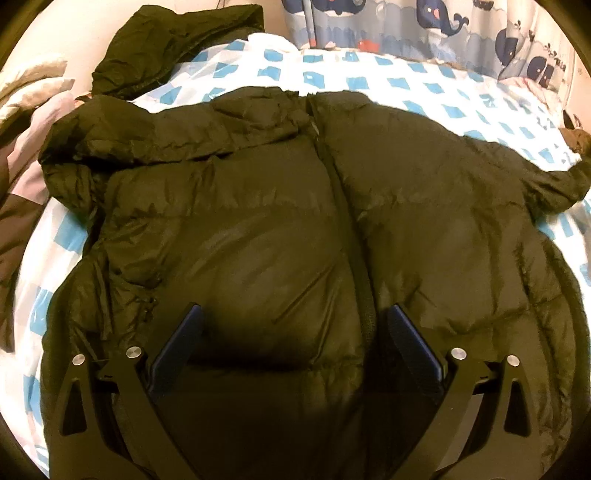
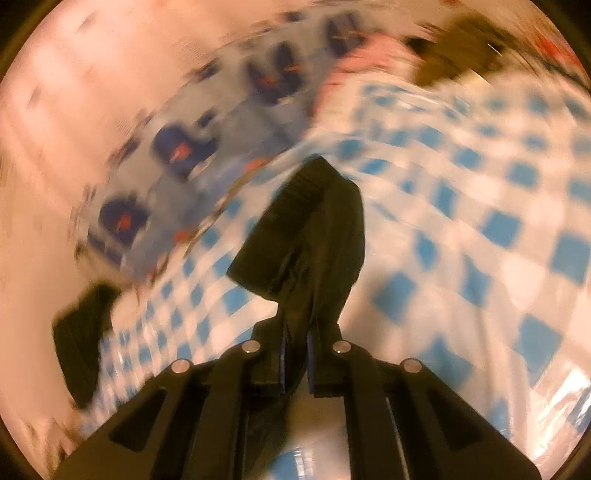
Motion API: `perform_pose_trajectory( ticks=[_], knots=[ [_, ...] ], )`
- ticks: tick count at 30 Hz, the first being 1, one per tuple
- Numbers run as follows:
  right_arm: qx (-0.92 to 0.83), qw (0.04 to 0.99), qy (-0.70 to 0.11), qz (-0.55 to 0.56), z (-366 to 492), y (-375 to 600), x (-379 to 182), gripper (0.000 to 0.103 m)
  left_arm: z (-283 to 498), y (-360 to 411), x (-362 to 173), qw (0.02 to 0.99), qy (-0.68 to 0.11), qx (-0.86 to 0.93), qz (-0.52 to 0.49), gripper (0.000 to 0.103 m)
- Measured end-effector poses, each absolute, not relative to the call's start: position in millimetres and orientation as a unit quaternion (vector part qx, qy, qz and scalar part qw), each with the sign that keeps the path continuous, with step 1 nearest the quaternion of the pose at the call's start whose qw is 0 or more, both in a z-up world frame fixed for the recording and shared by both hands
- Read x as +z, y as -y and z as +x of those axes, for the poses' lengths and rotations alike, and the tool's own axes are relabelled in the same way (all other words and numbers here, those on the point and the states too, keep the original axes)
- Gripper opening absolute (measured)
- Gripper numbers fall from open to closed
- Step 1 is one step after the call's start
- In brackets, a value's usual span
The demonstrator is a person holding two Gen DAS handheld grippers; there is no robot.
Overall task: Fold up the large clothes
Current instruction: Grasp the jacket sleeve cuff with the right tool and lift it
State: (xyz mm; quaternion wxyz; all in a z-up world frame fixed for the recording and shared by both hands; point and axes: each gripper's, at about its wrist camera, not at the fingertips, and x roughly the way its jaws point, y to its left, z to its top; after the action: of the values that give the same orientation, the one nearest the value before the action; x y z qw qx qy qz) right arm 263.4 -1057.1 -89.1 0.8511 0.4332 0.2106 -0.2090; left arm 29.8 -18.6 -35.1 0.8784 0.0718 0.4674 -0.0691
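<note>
A large black puffer jacket (image 1: 280, 229) lies front-up and zipped on the bed, collar at the far end, one sleeve out to the left and one to the right. My left gripper (image 1: 293, 314) is open above the jacket's lower front, its blue-padded fingers (image 1: 184, 339) straddling a quilted panel beside the zipper. In the blurred right wrist view, my right gripper (image 2: 295, 332) is shut on a piece of the black jacket, apparently a sleeve end (image 2: 306, 236), held up above the sheet.
The bed has a white sheet with blue squares (image 1: 424, 88). Another dark garment (image 1: 166, 48) lies at the far left. A whale-print curtain (image 1: 461, 26) hangs behind the bed. Bunched light and dark fabric (image 1: 22, 155) lies at the left edge.
</note>
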Motion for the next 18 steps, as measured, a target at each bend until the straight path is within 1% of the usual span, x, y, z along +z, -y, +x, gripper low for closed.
perform_pose_trajectory(
  ticks=[4,10,11,12,14,16,18],
  knots=[
    [-0.212,0.826,-0.167,0.496,222.8,1100.3,-122.0,0.008,30.1,20.4,-37.1,0.870,-0.486,-0.064,0.055,0.096],
    [-0.242,0.821,-0.125,0.502,183.6,1141.7,-123.0,0.008,25.1,48.3,-33.1,0.863,-0.497,-0.080,0.037,0.096],
    [-0.252,0.816,-0.130,0.503,179.6,1148.2,-125.4,0.008,23.8,58.7,-34.8,0.862,-0.498,-0.085,0.042,0.096],
    [-0.260,0.801,-0.156,0.516,177.2,1157.2,-135.1,0.009,22.4,65.6,-37.2,0.861,-0.499,-0.088,0.047,0.096],
    [-0.260,0.768,-0.195,0.551,166.4,1172.3,-157.8,0.012,20.3,80.1,-43.8,0.863,-0.493,-0.087,0.066,0.096],
    [-0.287,0.754,-0.170,0.566,134.4,1172.0,-164.0,0.020,20.1,85.9,-52.8,0.863,-0.491,-0.083,0.086,0.096],
    [-0.343,0.736,-0.130,0.569,95.3,1162.6,-160.6,0.037,19.9,83.6,-53.6,0.857,-0.501,-0.090,0.085,0.096]
  ],
)
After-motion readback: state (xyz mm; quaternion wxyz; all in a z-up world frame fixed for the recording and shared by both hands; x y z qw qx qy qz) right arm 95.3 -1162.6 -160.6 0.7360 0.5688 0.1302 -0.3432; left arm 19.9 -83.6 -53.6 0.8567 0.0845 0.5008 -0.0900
